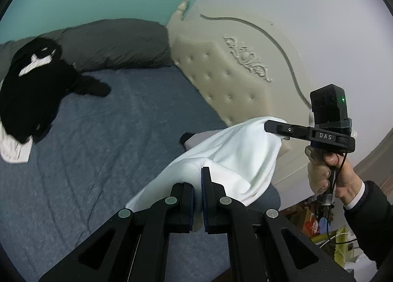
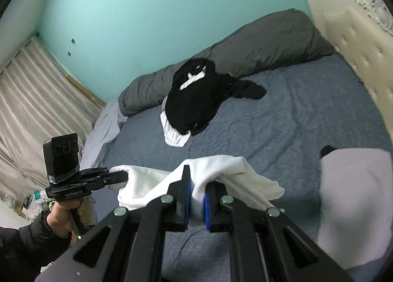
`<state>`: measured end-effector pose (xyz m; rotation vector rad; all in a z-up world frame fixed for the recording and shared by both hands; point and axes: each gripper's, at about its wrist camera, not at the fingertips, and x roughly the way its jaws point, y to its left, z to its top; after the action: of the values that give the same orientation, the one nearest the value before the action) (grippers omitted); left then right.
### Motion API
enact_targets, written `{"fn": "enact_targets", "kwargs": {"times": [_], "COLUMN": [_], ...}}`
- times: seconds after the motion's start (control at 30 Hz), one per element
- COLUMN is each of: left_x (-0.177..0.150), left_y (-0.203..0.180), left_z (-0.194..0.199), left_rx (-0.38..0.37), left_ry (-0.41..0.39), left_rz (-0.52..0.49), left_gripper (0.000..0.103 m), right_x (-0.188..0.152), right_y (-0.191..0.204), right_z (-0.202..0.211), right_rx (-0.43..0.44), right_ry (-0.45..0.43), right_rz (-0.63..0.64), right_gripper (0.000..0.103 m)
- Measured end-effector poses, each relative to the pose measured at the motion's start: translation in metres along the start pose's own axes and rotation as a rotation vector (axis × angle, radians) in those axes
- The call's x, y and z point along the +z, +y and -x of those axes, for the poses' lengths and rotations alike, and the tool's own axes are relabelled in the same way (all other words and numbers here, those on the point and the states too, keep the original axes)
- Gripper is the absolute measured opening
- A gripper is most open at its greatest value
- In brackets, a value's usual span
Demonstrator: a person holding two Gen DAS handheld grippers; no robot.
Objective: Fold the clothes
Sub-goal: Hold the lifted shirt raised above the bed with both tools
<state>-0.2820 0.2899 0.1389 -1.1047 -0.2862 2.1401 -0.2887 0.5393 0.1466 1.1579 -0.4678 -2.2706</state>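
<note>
A white garment [image 1: 240, 151] hangs stretched in the air above the bed, held at two edges. My left gripper [image 1: 195, 181] is shut on one edge, with cloth bunched between its blue pads. In the same view my right gripper [image 1: 267, 126] bites the far edge, a hand [image 1: 326, 171] on its handle. The right wrist view shows my right gripper [image 2: 200, 183] shut on the white garment [image 2: 147, 178], and my left gripper [image 2: 124, 175] clamping the other end at the left. The garment sags between them.
A pile of black and white clothes [image 2: 196, 100] lies on the blue bed sheet [image 2: 282, 122] beside a grey duvet [image 2: 245, 48]. A pale folded cloth [image 2: 353, 196] sits at the right. The cream tufted headboard [image 1: 221, 73] stands behind. Curtains [image 2: 36, 97] hang at the left.
</note>
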Motion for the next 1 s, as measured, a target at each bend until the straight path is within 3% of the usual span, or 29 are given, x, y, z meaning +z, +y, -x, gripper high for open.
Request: {"fn": "enact_targets", "kwargs": {"times": [0.47, 1.0], "left_x": [0.096, 0.154], "left_y": [-0.087, -0.111], "left_z": [-0.087, -0.212], "left_rx": [-0.049, -0.052], "left_ry": [-0.011, 0.022], "left_rz": [-0.033, 0.006], "left_gripper": [0.005, 0.005], "right_x": [0.082, 0.140], "right_y": [-0.097, -0.217], "right_z": [0.090, 0.115], "right_rx": [-0.058, -0.163], "right_ry": [-0.071, -0.101], "right_rz": [-0.026, -0.066], "right_gripper": [0.008, 0.008]}}
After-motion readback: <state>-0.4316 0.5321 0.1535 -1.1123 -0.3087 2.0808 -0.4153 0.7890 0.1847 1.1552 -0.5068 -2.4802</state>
